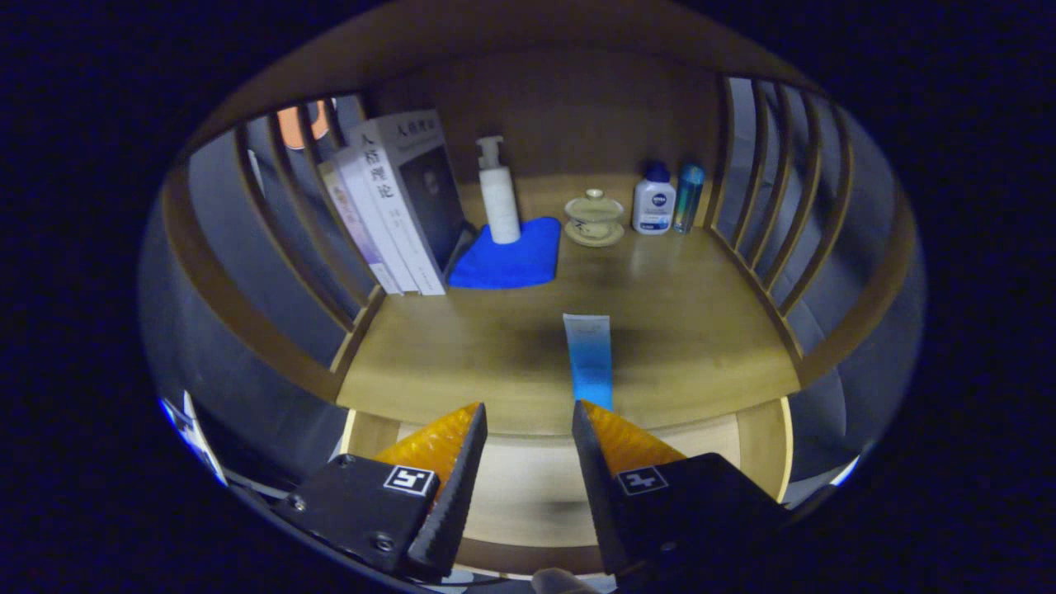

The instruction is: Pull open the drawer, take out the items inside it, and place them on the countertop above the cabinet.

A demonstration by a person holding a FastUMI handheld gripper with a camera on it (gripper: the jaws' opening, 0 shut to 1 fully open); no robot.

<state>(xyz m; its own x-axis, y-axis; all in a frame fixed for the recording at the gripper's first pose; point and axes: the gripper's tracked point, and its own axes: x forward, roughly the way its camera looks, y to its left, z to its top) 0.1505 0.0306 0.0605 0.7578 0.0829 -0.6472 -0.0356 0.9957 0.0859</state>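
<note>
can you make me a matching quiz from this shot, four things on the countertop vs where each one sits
Things:
1. pump bottle
2. lidded cup
3. blue-and-white tube
4. books

Places:
A. lying flat just ahead of the open fingers
B. leaning by the slatted side rail
C. standing on the blue cloth
D. on a saucer beside the white bottle

Pairs: 1-C, 2-D, 3-A, 4-B

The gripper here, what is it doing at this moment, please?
A person's hand-held gripper hangs open and holds nothing, above the pulled-out drawer. Just ahead of its fingers, a blue tube lies flat on the countertop. Further back stand books, a pump bottle on a blue cloth, a lidded cup and two small bottles.
</note>
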